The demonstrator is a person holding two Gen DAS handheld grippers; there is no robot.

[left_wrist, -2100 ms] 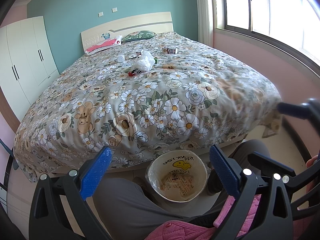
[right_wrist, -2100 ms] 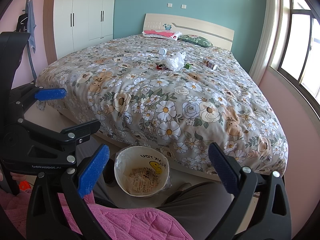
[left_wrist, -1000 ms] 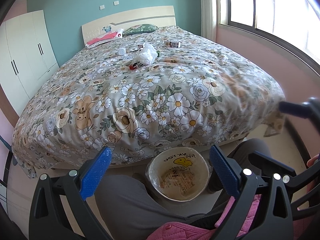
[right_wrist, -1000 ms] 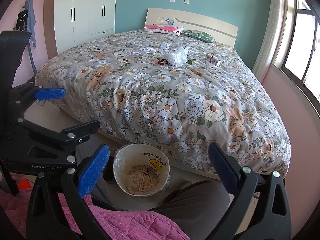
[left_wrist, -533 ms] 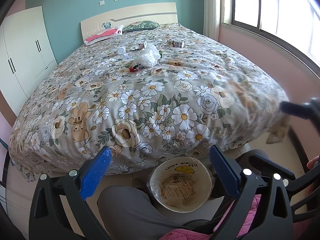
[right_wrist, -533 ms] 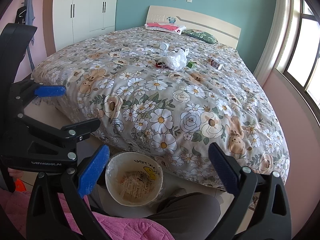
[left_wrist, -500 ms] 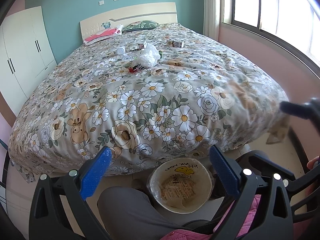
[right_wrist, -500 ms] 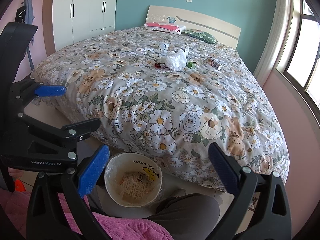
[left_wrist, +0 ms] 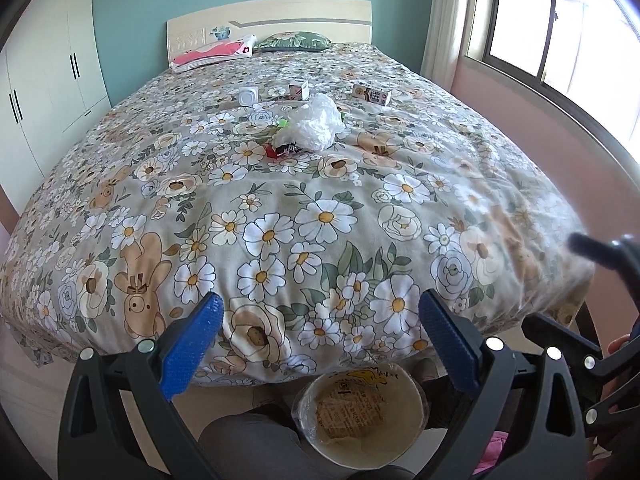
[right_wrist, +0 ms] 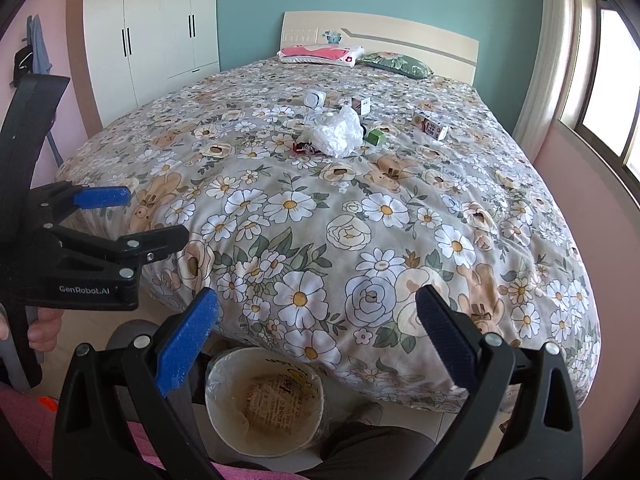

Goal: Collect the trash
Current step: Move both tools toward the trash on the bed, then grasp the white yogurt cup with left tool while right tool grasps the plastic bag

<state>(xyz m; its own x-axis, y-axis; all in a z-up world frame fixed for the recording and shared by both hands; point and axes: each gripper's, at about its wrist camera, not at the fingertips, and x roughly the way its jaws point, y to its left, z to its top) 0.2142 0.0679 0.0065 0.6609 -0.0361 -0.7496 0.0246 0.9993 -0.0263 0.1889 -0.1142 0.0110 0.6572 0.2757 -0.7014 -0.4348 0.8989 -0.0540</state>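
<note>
Trash, on the bed, well beyond both pairs of fingers:
- One crumpled white plastic bag (left_wrist: 314,122) (right_wrist: 334,133), mid-bed. I see it above and between my fingers in both views, nothing touching it.
- One red and black wrapper (left_wrist: 282,150) (right_wrist: 305,147), touching the bag's near left edge.
- One small green box (right_wrist: 376,136), just right of the bag; in the left view I can only make out a green scrap (left_wrist: 283,123) at the bag's far side.
- One round white item (left_wrist: 248,96) (right_wrist: 314,100), beyond the bag to the left. I cannot tell what it is.
- One small upright carton (left_wrist: 299,90) (right_wrist: 361,105), beyond the bag.
- One long carton lying flat (left_wrist: 372,94) (right_wrist: 431,125), far right of the bag.

Bin: one round lined trash bin (left_wrist: 358,412) (right_wrist: 264,400) on the floor at the foot of the bed, between my knees, paper in its bottom.

Tools:
- Left gripper (left_wrist: 318,338): blue-padded fingers spread wide, holding nothing, over the bed's near edge with the bin just below them.
- Right gripper (right_wrist: 316,328): likewise spread and empty, bin below the left pad.

Surroundings: one bed (left_wrist: 120,200) with a floral quilt, two pillows at the headboard, one white wardrobe (right_wrist: 160,32), one window (left_wrist: 560,32).
</note>
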